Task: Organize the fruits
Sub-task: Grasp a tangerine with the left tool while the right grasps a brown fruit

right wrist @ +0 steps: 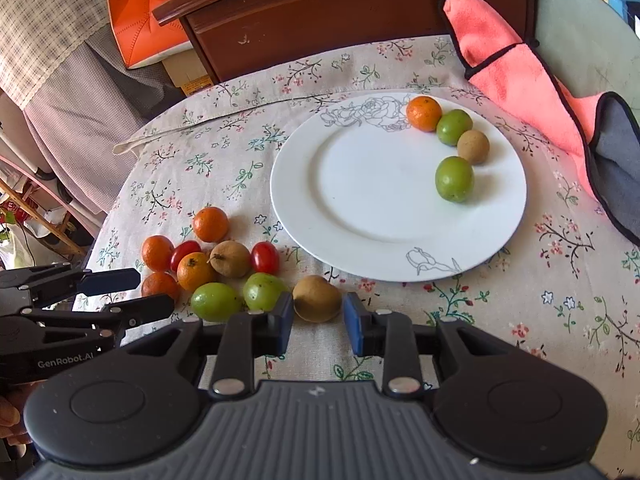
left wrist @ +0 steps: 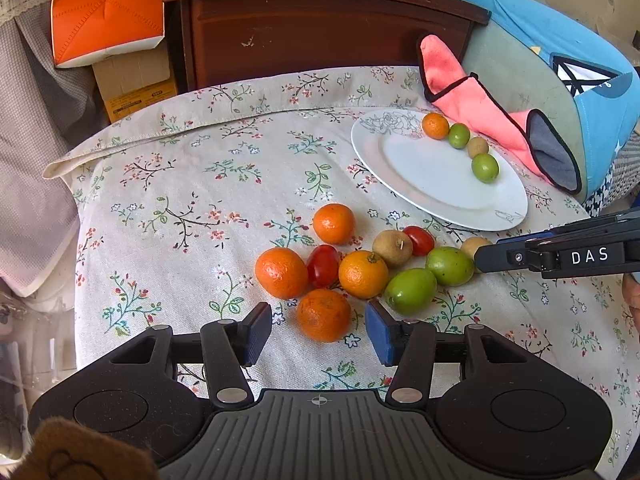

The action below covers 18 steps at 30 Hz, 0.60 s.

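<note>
A loose heap of fruit lies on the flowered cloth: several oranges, two red tomatoes (left wrist: 323, 265), two green fruits (left wrist: 411, 290) and brown ones. My left gripper (left wrist: 318, 328) is open, its blue pads on either side of the nearest orange (left wrist: 324, 314) with gaps showing on both sides. My right gripper (right wrist: 318, 320) is open too, straddling a brown fruit (right wrist: 316, 298) on the cloth, pads close to it but not visibly pressing. A white plate (right wrist: 360, 208) holds an orange (right wrist: 424, 113), two green fruits (right wrist: 454, 179) and a brown fruit (right wrist: 473, 147) along its far rim.
A pink cloth with dark edging (right wrist: 520, 80) lies past the plate at the right. A dark wooden cabinet (left wrist: 320, 32) stands behind the table, with an orange bag (left wrist: 106, 12) and cardboard boxes to its left. The table edge curves away at the left.
</note>
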Each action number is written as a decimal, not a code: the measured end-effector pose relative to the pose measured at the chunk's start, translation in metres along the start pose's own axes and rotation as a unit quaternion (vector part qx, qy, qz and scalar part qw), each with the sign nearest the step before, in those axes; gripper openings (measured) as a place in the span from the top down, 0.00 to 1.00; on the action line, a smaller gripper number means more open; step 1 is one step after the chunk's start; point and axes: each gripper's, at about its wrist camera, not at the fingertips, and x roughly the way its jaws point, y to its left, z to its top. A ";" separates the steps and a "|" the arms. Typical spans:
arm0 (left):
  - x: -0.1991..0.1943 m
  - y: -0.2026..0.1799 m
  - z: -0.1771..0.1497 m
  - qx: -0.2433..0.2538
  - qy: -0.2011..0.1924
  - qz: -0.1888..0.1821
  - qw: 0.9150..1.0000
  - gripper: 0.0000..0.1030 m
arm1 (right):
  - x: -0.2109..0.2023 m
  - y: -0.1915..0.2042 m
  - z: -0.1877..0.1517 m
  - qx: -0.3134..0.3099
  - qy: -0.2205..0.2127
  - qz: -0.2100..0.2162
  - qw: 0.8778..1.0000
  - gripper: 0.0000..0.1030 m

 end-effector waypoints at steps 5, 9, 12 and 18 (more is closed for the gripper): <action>0.008 -0.002 -0.001 0.002 0.004 0.004 1.000 0.53 | 0.004 -0.002 0.002 0.015 0.002 0.010 1.000 0.71; 0.011 -0.007 -0.001 0.010 0.000 0.001 1.000 0.54 | 0.007 0.000 0.001 0.016 0.007 0.015 1.000 0.71; 0.012 -0.011 -0.002 0.021 -0.003 0.008 1.000 0.54 | 0.009 0.001 0.001 0.016 0.011 0.018 1.000 0.71; 0.012 -0.015 -0.002 0.029 -0.008 0.007 1.000 0.59 | 0.012 0.002 0.001 0.018 0.016 0.023 0.999 0.71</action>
